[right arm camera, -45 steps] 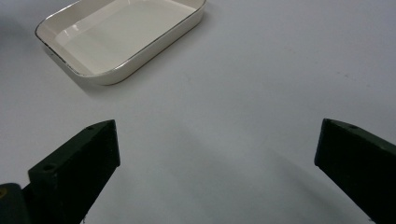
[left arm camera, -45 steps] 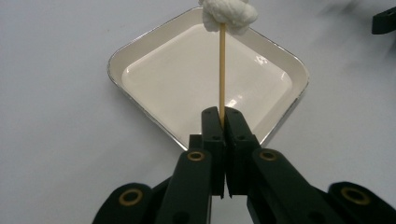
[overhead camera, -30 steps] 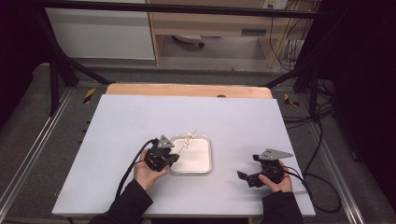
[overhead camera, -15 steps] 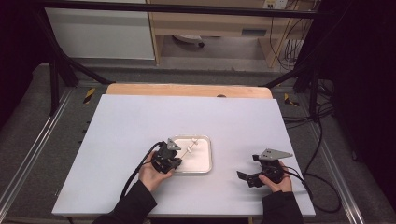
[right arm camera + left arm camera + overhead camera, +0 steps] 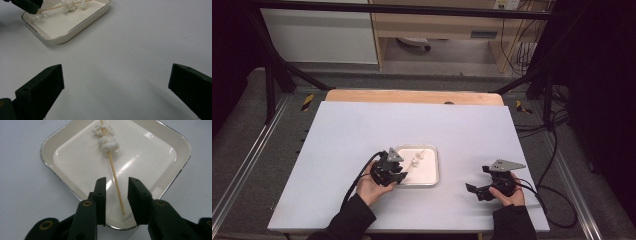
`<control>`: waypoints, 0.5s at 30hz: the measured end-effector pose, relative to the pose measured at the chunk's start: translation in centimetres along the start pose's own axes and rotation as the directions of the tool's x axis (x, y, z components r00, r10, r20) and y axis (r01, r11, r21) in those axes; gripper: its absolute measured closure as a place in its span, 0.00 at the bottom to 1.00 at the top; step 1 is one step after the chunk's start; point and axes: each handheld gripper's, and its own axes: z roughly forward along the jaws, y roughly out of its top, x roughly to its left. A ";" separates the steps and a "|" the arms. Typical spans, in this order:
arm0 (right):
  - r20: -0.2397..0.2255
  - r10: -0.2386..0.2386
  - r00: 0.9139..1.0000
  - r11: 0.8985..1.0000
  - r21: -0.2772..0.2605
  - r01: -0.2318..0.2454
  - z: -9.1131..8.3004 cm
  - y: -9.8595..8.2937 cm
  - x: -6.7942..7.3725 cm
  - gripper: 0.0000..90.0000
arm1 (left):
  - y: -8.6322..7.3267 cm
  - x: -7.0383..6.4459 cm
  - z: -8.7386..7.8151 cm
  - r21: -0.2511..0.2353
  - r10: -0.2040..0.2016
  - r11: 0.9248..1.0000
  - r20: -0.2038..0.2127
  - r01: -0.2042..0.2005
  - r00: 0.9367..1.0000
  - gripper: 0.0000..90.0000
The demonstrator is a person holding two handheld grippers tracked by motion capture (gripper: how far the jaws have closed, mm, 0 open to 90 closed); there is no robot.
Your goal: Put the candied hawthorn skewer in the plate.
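A white tray point(image 5: 432, 173) with a metal rim point(image 5: 47, 145) lies on the table near the front. In it lies a thin wooden skewer point(image 5: 113, 172) threaded with two white lumps point(image 5: 108, 143), which also appear from above point(image 5: 417, 160). My left gripper point(image 5: 117, 192) is at the tray's near-left corner point(image 5: 398, 176). Its jaws stand a little apart on either side of the skewer's bare end, with a gap on both sides. My right gripper point(image 5: 116, 82) is wide open over bare table, right of the tray point(image 5: 476, 189), and holds nothing. From there the tray point(image 5: 75, 32) lies far left.
The pale grey table top point(image 5: 362, 130) spreads wide behind and beside the tray. A wooden strip point(image 5: 412, 96) runs along its far edge. Cables trail from both grippers toward the front edge.
My left gripper has shifted slightly right and toward the person, settling low at the tray's corner. The right gripper has stayed where it was.
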 end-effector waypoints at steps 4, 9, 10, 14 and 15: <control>0.000 0.005 1.000 1.000 -0.002 -0.005 -0.1 0.0 0.0 0.01 | -0.3 0.6 -1.2 -0.036 -0.004 0.999 0.013 0.004 1.000 0.51; 0.002 0.009 1.000 1.000 -0.001 -0.009 -0.1 0.0 0.0 0.01 | -1.1 1.5 -2.4 -0.070 0.010 0.998 0.020 -0.009 1.000 0.33; 0.002 0.008 1.000 1.000 -0.002 -0.008 -0.1 0.0 0.0 0.01 | -1.3 1.6 -2.6 -0.073 0.020 0.997 0.014 -0.019 1.000 0.30; 0.005 0.009 1.000 1.000 0.000 -0.009 -0.1 0.0 0.0 0.01 | -2.6 2.4 -3.4 -0.087 0.004 0.996 0.025 -0.002 1.000 0.25; 0.004 0.008 1.000 1.000 0.000 -0.008 -0.1 0.0 0.0 0.01 | -2.9 2.6 -3.5 -0.089 -0.004 0.996 0.023 0.006 1.000 0.23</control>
